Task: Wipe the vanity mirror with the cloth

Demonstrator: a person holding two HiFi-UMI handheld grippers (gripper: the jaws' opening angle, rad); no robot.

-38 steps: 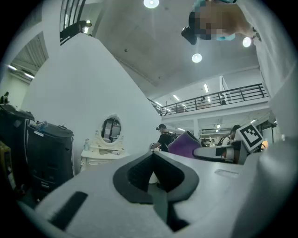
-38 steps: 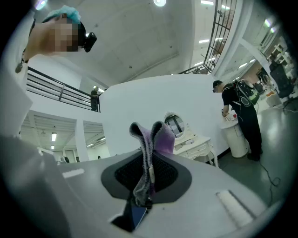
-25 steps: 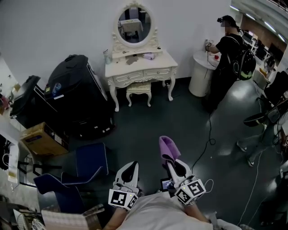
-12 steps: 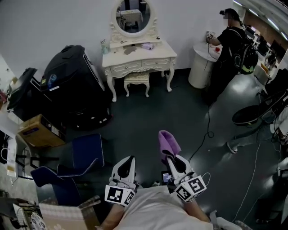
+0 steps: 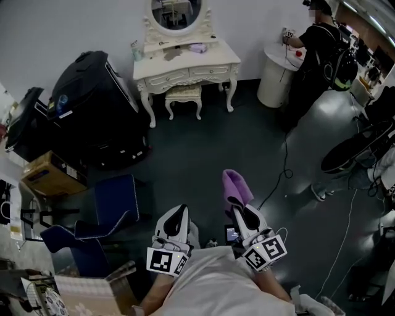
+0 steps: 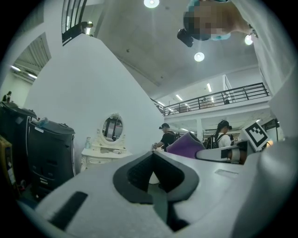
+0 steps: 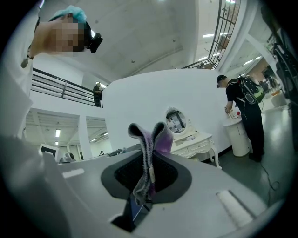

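Purple cloth stands pinched between the closed jaws of the right gripper, with its folded end poking up past the tips. The left gripper, just beside it, has its jaws fully together with nothing between them. Both grippers point level across a dark floor toward a white dressing table against the far wall. An oval vanity mirror rises from the back of that table, well apart from the cloth. A small white stool sits under the table. A large black suitcase stands to the table's left. A person in dark clothes stands to its right.
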